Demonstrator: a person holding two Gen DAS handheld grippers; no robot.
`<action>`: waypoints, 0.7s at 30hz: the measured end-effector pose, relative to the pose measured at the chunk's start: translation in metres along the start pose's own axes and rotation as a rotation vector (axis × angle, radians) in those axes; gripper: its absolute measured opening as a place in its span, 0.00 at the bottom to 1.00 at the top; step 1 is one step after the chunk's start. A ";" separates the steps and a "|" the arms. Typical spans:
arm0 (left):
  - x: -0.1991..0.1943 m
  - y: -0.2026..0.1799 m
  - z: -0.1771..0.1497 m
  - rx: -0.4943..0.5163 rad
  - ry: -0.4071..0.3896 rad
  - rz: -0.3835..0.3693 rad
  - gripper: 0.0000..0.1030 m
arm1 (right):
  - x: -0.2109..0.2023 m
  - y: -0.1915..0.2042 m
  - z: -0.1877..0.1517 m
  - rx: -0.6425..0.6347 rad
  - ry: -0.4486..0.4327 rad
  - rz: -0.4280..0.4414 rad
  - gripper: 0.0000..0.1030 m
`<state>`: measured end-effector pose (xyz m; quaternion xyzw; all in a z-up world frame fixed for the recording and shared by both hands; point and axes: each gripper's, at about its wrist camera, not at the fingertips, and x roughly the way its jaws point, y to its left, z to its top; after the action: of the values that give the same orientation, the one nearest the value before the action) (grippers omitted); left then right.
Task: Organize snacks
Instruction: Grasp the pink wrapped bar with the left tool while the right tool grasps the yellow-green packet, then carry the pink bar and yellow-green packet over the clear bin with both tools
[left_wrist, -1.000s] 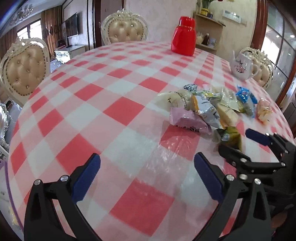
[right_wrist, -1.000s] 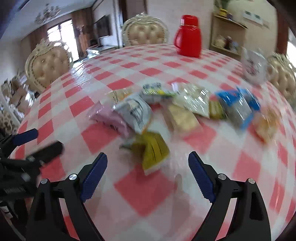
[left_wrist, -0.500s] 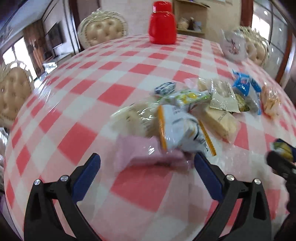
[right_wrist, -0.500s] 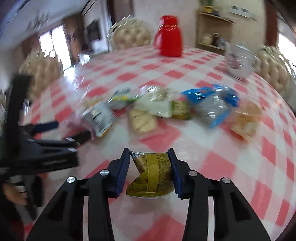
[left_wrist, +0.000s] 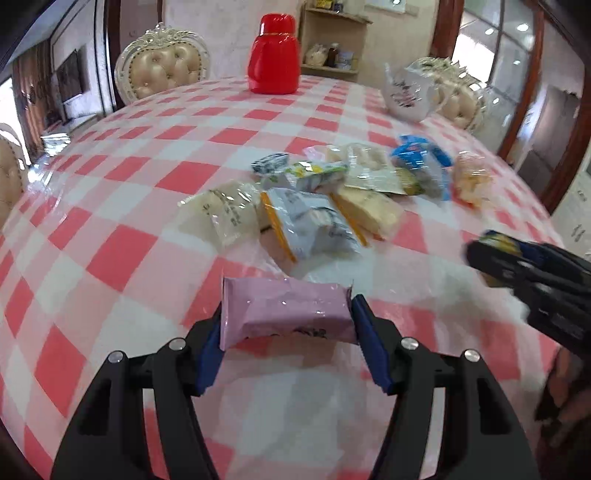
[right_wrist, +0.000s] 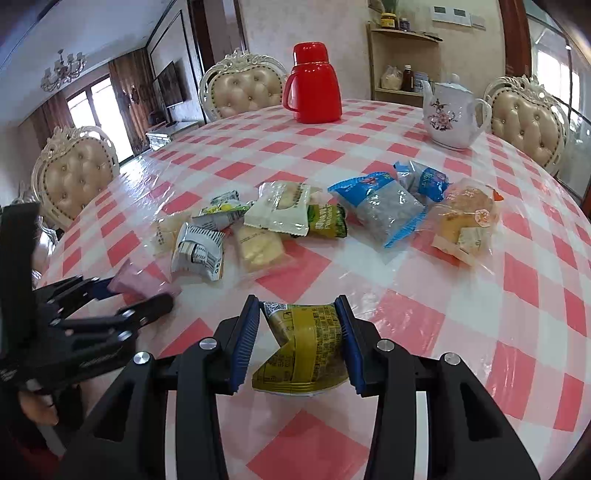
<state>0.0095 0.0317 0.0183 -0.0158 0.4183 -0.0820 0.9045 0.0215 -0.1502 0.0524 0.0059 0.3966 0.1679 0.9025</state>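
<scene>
A pink snack packet (left_wrist: 284, 302) lies crosswise between the blue pads of my left gripper (left_wrist: 289, 321), whose jaws are closing; both pads touch its ends. From the right wrist view the left gripper (right_wrist: 138, 295) sits low at the left with the pink packet (right_wrist: 136, 280) in it. My right gripper (right_wrist: 296, 306) is shut on a yellow-green snack packet (right_wrist: 306, 347) just above the checked tablecloth (right_wrist: 424, 317). Several more wrapped snacks (right_wrist: 314, 214) lie in a loose pile beyond both grippers. The right gripper (left_wrist: 491, 254) shows blurred at the right edge of the left wrist view.
A red thermos jug (right_wrist: 313, 85) and a white flowered teapot (right_wrist: 448, 114) stand at the far side of the round table. Padded cream chairs (right_wrist: 243, 88) ring the table. A shelf unit (right_wrist: 402, 59) stands against the back wall.
The left gripper moved up to the pink packet and closed around it. The right gripper closed on the yellow-green packet, drew it back from the pile and has held still since.
</scene>
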 end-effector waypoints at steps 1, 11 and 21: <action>-0.004 0.000 -0.004 -0.002 -0.006 -0.018 0.62 | 0.000 0.001 0.000 -0.001 0.000 0.000 0.41; -0.021 0.003 -0.016 -0.042 -0.042 -0.049 0.63 | -0.009 -0.004 -0.010 0.056 -0.034 0.008 0.41; -0.047 0.004 -0.032 -0.073 -0.103 -0.046 0.63 | -0.017 0.005 -0.026 0.069 -0.039 -0.004 0.41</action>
<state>-0.0444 0.0445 0.0328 -0.0627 0.3735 -0.0865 0.9215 -0.0088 -0.1541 0.0475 0.0395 0.3846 0.1522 0.9096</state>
